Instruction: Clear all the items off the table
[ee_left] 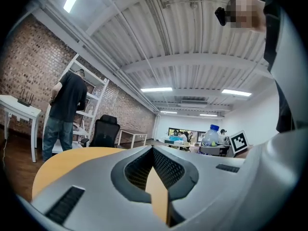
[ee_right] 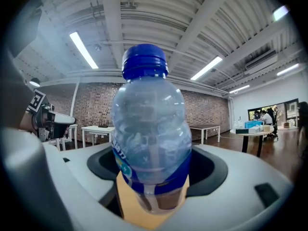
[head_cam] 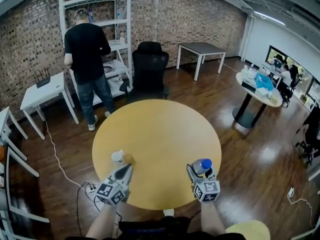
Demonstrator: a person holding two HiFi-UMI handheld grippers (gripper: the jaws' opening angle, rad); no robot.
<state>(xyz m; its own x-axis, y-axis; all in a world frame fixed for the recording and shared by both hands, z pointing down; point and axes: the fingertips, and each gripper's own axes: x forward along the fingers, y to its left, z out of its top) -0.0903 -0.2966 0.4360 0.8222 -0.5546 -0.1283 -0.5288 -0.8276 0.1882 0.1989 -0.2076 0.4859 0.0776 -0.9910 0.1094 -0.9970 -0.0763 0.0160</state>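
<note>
A clear water bottle (head_cam: 202, 166) with a blue cap and blue label stands upright between the jaws of my right gripper (head_cam: 201, 174), over the near right part of the round yellow table (head_cam: 160, 129). In the right gripper view the bottle (ee_right: 149, 138) fills the middle and my right gripper (ee_right: 151, 196) is shut on its lower body. A small white cup (head_cam: 117, 156) sits on the table's near left. Just behind it my left gripper (head_cam: 127, 167) is shut, with nothing held. In the left gripper view its jaws (ee_left: 153, 149) meet, and the bottle (ee_left: 211, 134) shows off to the right.
A person in black (head_cam: 86, 59) stands at a white shelf (head_cam: 120, 44) beyond the table. A black office chair (head_cam: 149, 66) is at the table's far side. A white desk (head_cam: 42, 94) is at the left, a grey table (head_cam: 201, 49) at the back, and a round table (head_cam: 260, 91) with items at the right.
</note>
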